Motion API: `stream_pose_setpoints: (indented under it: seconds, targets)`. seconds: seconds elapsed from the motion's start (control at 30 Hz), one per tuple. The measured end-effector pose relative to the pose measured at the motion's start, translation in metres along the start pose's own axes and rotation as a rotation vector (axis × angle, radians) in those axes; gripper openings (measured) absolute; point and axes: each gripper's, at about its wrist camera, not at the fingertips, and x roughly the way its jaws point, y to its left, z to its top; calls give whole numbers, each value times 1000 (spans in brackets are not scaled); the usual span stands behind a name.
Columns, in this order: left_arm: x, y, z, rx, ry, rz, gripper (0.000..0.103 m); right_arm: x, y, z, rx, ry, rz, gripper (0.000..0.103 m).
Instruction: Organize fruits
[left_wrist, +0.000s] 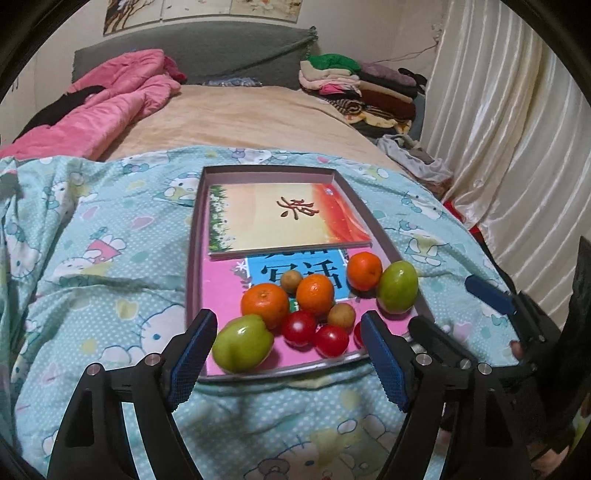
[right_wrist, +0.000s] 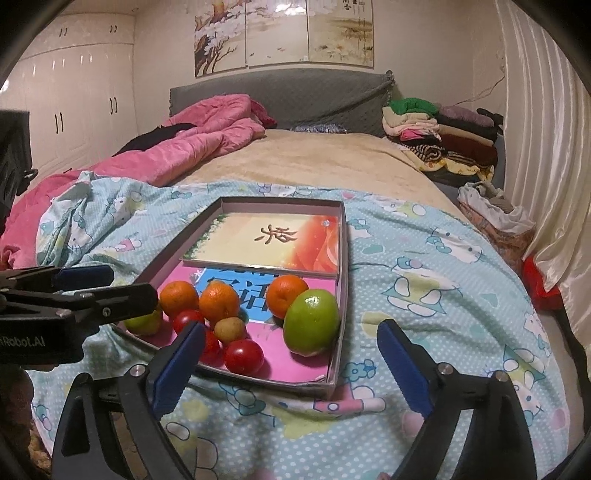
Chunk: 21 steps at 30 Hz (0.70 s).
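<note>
A shallow grey box (left_wrist: 196, 236) (right_wrist: 341, 258) lies on the bed and holds books and fruit. Three oranges (left_wrist: 264, 303) (right_wrist: 218, 301), two green fruits (left_wrist: 242, 343) (right_wrist: 311, 321), red tomatoes (left_wrist: 298, 328) (right_wrist: 243, 356) and two small brown fruits (left_wrist: 341, 314) (right_wrist: 229, 329) cluster at its near end. My left gripper (left_wrist: 288, 354) is open and empty, its fingers either side of the near fruits, just above the box's front edge. My right gripper (right_wrist: 291, 354) is open and empty, low over the box's near right corner by the large green fruit.
The box rests on a blue cartoon-print quilt (left_wrist: 92, 258) (right_wrist: 443, 277). A pink duvet (left_wrist: 110, 99) lies at the back left. Folded clothes (right_wrist: 443, 133) are stacked at the back right by a white curtain (right_wrist: 546, 129). The right gripper also shows in the left wrist view (left_wrist: 509, 306).
</note>
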Motion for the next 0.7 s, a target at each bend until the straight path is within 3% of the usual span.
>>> stream_pose_setpoints:
  seconds: [0.13, 0.7]
  targets:
    - [-6, 1, -4, -4, -1, 8, 81, -7, 1, 1, 9, -18, 1, 101]
    - [-40, 15, -21, -31, -4, 35, 81, -45, 5, 0, 88, -37, 33, 102]
